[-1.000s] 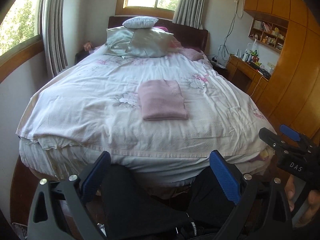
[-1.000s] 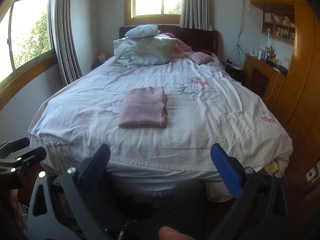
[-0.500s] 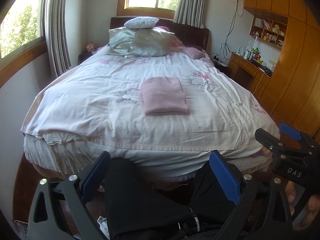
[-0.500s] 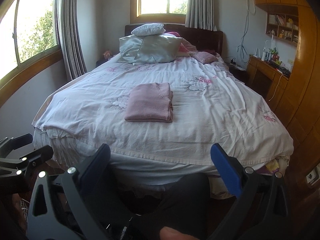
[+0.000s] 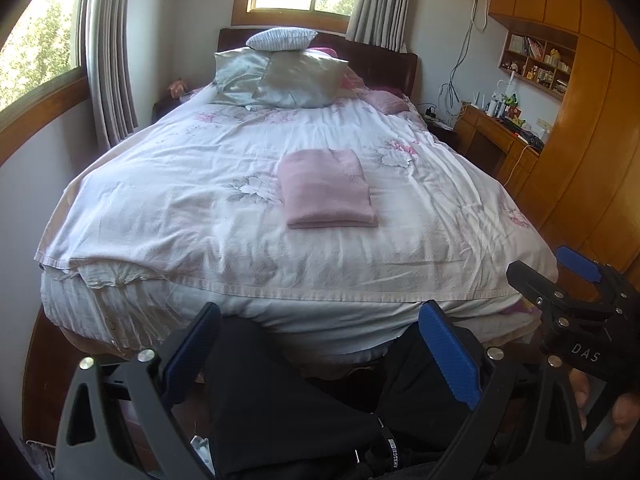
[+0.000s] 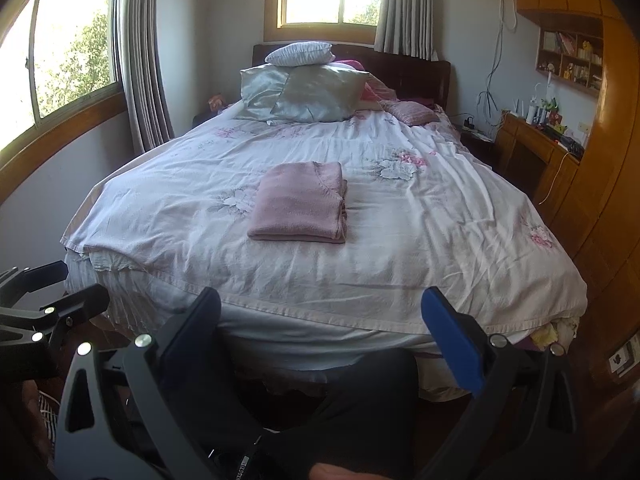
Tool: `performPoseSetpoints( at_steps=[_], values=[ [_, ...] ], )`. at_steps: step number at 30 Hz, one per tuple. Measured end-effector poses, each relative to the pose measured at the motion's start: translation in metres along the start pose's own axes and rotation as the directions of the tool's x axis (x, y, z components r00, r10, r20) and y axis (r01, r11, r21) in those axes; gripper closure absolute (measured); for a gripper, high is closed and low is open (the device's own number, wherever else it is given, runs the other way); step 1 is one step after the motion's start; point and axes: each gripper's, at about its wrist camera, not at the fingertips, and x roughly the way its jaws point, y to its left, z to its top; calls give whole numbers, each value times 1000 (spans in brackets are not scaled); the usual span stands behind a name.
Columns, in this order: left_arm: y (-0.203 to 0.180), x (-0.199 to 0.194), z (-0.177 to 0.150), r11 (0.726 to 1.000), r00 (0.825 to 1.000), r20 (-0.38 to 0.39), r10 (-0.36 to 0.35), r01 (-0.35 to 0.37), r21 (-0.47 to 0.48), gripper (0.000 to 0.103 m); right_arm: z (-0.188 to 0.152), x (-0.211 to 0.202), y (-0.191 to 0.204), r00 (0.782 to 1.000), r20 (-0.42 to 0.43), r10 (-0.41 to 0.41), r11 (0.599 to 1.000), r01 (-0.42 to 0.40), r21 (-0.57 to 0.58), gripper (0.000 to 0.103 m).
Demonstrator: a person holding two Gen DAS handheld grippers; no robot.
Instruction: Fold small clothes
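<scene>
Folded pink knitted garment [image 5: 327, 189]: soft, matt, fine ribbed nap, lying mid-bed. Under it a white floral cotton bedspread [image 5: 192, 208]: thin, matt, heavily creased, hem stitched along the foot edge. At the head of the bed, two silver-grey satin pillows [image 5: 296, 80] with a glossy sheen; on top of them a small white striped cushion [image 5: 281, 37], matt cloth. Behind these a dark brown headboard [image 5: 380, 65], finish hard to tell. Right of the bed, orange-brown wooden cabinets [image 5: 592, 128]: smooth, lacquered, slightly shiny. Left of the bed, grey pleated cloth curtains [image 6: 142, 60], matt. Left gripper [image 5: 320, 344] and right gripper [image 6: 322, 328]: matt black plastic frames, bright metal screw heads, finely textured blue pads [image 5: 450, 354].
</scene>
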Motion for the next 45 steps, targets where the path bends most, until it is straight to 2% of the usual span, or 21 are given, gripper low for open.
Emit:
performPoseSetpoints(
  at_steps=[39, 45],
  values=[
    [3, 18, 15, 1000, 1000, -15, -8, 8, 2, 4, 14, 22, -11, 1000, -17, 12, 1000, -12, -13, 3],
    [7, 32, 23, 1000, 1000, -15, -9, 9, 7, 4, 20, 30, -14, 1000, -20, 17, 1000, -17, -22, 3]
  ],
)
